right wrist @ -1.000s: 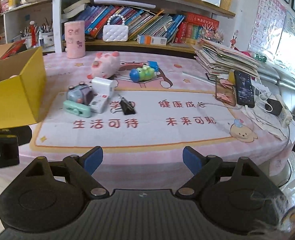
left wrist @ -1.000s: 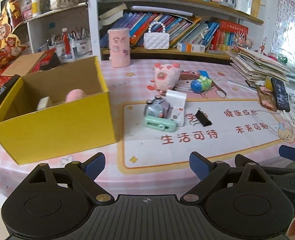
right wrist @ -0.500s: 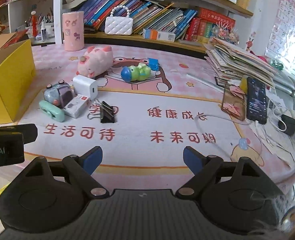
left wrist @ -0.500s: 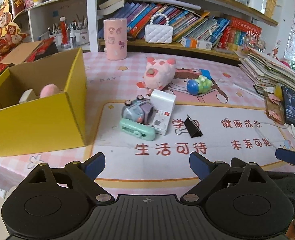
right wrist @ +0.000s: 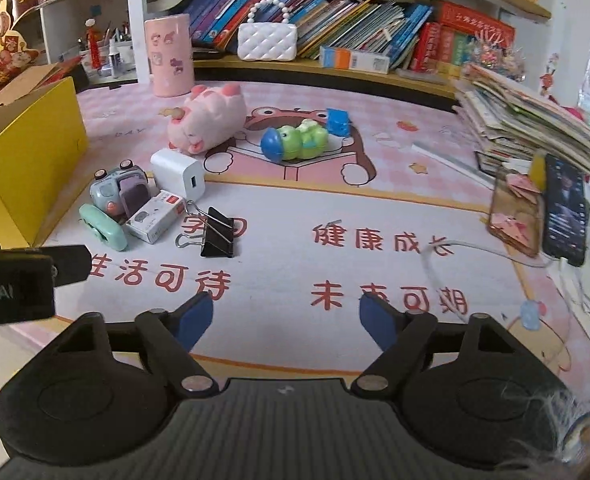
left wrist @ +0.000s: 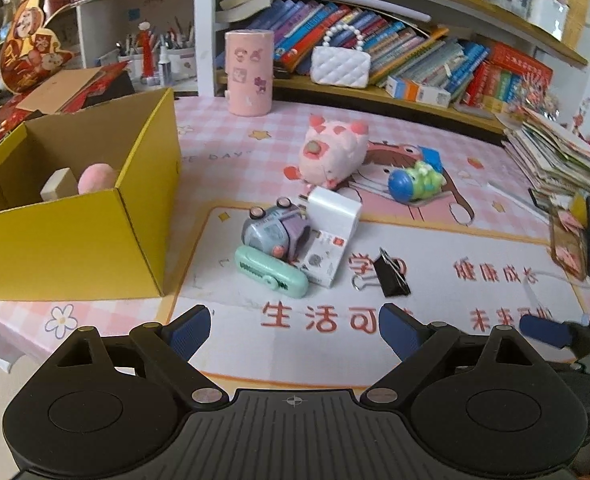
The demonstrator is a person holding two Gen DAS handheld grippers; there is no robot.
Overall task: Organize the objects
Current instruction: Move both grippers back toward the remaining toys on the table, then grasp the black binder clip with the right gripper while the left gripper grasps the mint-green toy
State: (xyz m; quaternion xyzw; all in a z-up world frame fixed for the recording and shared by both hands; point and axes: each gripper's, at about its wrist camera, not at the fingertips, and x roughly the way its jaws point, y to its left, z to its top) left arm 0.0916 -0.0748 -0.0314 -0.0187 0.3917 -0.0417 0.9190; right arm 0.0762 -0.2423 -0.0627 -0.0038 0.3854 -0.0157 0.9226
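My left tongs (left wrist: 294, 330) hang over the near edge of the desk (left wrist: 447, 304), spread wide with nothing between the blue pads. My right tongs (right wrist: 285, 320) hover to their right over the printed mat, their jaws closing on empty air; no object sits between them.

The things to sort lie in a cluster in the middle of the desk. A mint green gadget (left wrist: 271, 273) is nearest, touching a small grey-blue toy camera (left wrist: 273, 232) behind it. Just right of those sits a small white carton (left wrist: 324, 260), with a white charger plug (left wrist: 335, 210) leaning at its far end. A black binder clip (left wrist: 389, 274) lies just right of the carton, apart from it. Farther back are a pink plush pig (left wrist: 331, 152) on its side and, to its right, a green and blue caterpillar toy (left wrist: 415, 182).

On the left stands the open yellow box (left wrist: 75, 240), holding a pink ball (left wrist: 97, 176) and a pale block (left wrist: 59, 184). A pink cylinder (left wrist: 249, 74) stands upright at the far side, near the bookshelf (left wrist: 415, 98).
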